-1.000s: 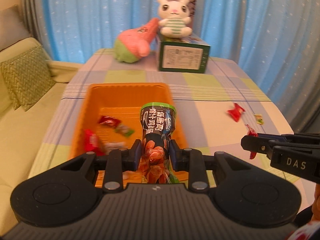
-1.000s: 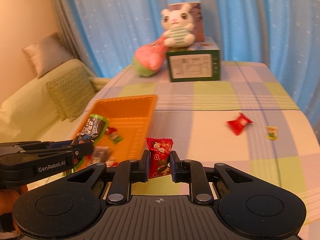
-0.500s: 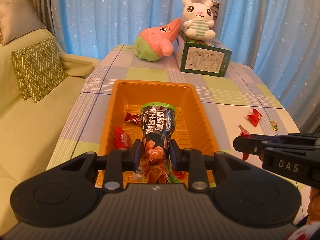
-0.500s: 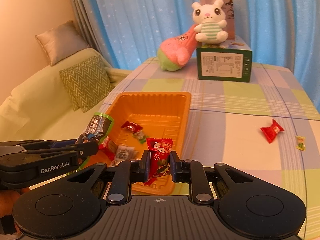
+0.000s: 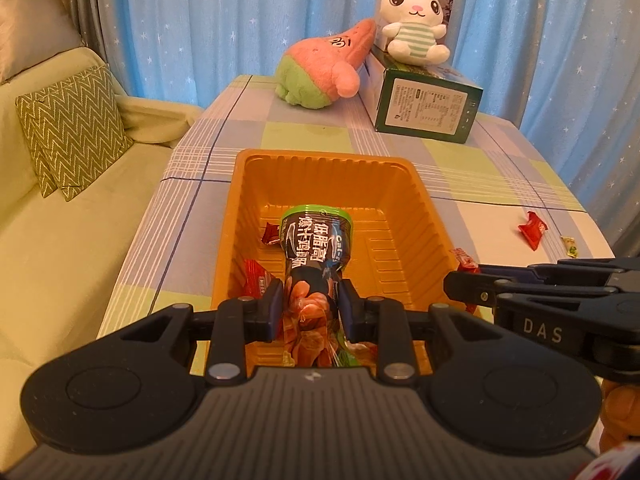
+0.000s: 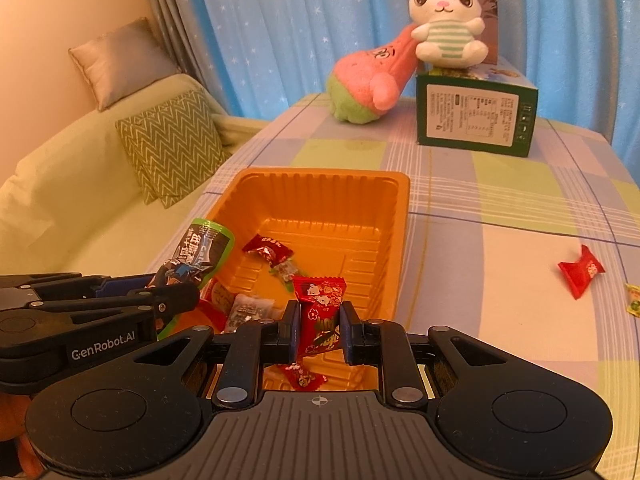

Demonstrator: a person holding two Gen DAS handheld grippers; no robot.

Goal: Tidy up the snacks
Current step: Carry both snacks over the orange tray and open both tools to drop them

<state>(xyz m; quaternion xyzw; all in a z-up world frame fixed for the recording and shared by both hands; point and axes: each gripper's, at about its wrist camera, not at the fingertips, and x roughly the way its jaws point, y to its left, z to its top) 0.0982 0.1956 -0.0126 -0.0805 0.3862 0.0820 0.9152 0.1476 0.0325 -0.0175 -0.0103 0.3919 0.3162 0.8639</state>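
My left gripper (image 5: pixel 309 304) is shut on a dark snack packet with a green top (image 5: pixel 316 252) and holds it over the near end of the orange tray (image 5: pixel 424 208). My right gripper (image 6: pixel 319 326) is shut on a red candy packet (image 6: pixel 320 308), held above the tray's (image 6: pixel 402 216) near right part. Several small wrapped sweets lie in the tray (image 6: pixel 266 250). The right gripper shows at the right of the left wrist view (image 5: pixel 456 284). The left gripper and its packet (image 6: pixel 196 256) show at the left of the right wrist view.
A red candy (image 6: pixel 580 272) and a small green sweet (image 6: pixel 632 300) lie on the checked tablecloth to the tray's right. A green box (image 6: pixel 474 120) with a white bunny plush (image 6: pixel 444 28) and a pink-green plush (image 6: pixel 368 84) stand at the far end. A sofa with cushions (image 5: pixel 72 136) is on the left.
Both grippers have moved to the left and forward over the tray, each still holding its packet. The right gripper's candy now hangs above the tray instead of beside it.
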